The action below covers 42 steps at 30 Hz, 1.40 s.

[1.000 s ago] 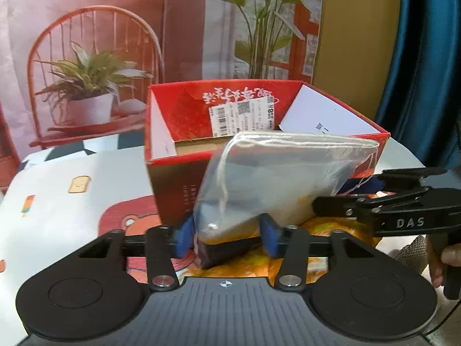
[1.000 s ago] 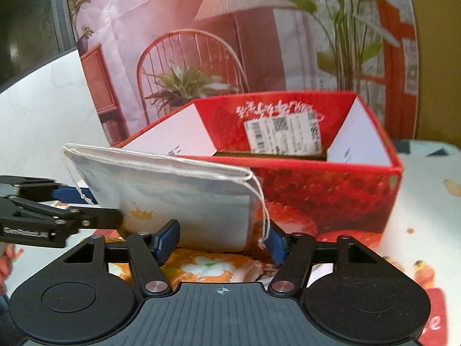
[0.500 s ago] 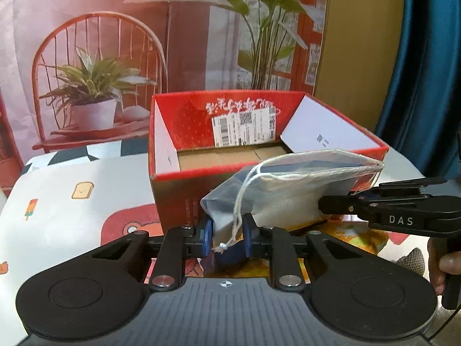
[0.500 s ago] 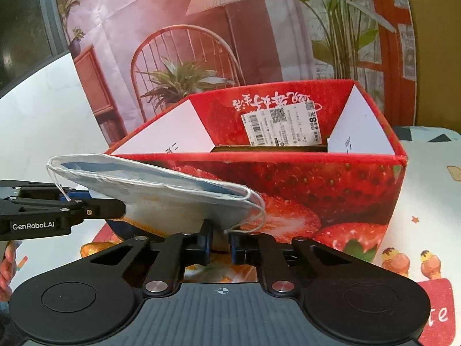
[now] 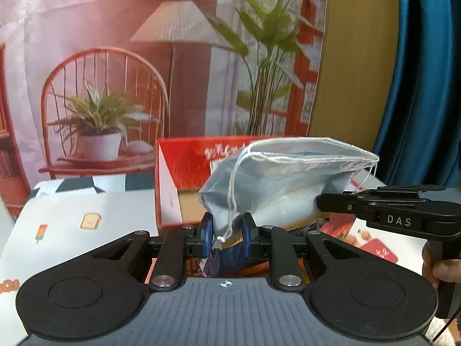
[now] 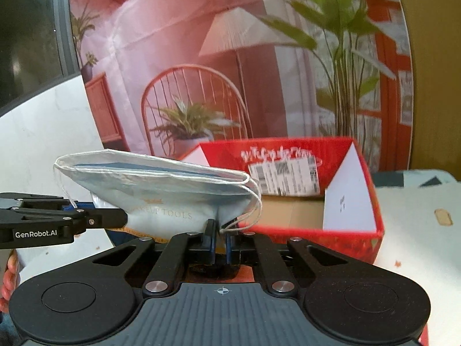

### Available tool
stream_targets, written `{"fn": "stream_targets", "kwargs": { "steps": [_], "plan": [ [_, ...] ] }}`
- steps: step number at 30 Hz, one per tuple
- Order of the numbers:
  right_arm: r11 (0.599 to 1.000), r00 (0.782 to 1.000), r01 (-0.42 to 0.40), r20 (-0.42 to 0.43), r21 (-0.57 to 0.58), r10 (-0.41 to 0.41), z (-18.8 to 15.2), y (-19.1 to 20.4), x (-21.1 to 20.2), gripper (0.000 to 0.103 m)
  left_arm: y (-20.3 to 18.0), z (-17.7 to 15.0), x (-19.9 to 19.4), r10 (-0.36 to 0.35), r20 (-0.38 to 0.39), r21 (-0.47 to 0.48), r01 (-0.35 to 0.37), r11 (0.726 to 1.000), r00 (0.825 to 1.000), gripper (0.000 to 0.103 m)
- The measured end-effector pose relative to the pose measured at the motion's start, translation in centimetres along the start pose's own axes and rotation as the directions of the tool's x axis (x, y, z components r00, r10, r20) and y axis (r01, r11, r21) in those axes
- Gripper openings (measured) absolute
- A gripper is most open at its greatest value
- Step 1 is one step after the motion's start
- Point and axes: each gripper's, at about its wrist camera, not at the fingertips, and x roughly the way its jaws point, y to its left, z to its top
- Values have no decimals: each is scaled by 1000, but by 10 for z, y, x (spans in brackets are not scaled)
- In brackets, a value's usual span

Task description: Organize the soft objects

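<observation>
A pale blue drawstring pouch [image 5: 288, 178] with white cords hangs in the air between both grippers, stretched wide in front of the open red strawberry box [image 5: 184, 155]. My left gripper [image 5: 227, 230] is shut on the pouch's lower left corner, blue pads pressed on the fabric. My right gripper [image 6: 220, 233] is shut on the pouch's [image 6: 161, 190] lower right corner. From the other side, the right gripper [image 5: 319, 201] comes in at the right edge, and the left gripper [image 6: 124, 219] at the left. The box [image 6: 331, 242] stands behind, its cardboard floor showing.
The box sits on a white tablecloth [image 5: 72, 216] with small cartoon prints. A printed backdrop [image 5: 115, 57] of a chair, lamp and plants hangs close behind it. A blue curtain [image 5: 426, 72] is at the far right. A person's fingers [image 5: 443, 268] hold the right handle.
Both grippers closed from open onto the pouch's lower corners and rose. The pouch went up with them, from low in front of the box to level with its rim.
</observation>
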Motion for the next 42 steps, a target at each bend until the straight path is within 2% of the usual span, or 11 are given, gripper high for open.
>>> {"fn": "stream_targets", "kwargs": {
  "steps": [7,15,22,31,37,42],
  "plan": [
    [999,999,-8,54,-32,9,29,7,-14,6,-1,21,-16,-5,64,-24,7,1000,998,22],
    [999,994,4,105,-49,2,63,6,-20,6,-5,46,-14,-4,115,-29,8,1000,993,22],
    [997,992,30,127,-71,-21,90,-1,-15,6,-6,63,1,-3,117,-58,10,998,993,22],
    [996,994,57,94,-65,-51,103,-19,7,6,1,75,32,-12,52,-121,18,993,999,22],
    [998,998,59,30,-24,-58,96,-40,29,6,3,71,63,-29,-46,-143,22,990,999,22],
    [998,996,63,-59,29,-61,81,-56,48,6,6,60,89,-36,-143,-143,15,990,989,22]
  ]
}}
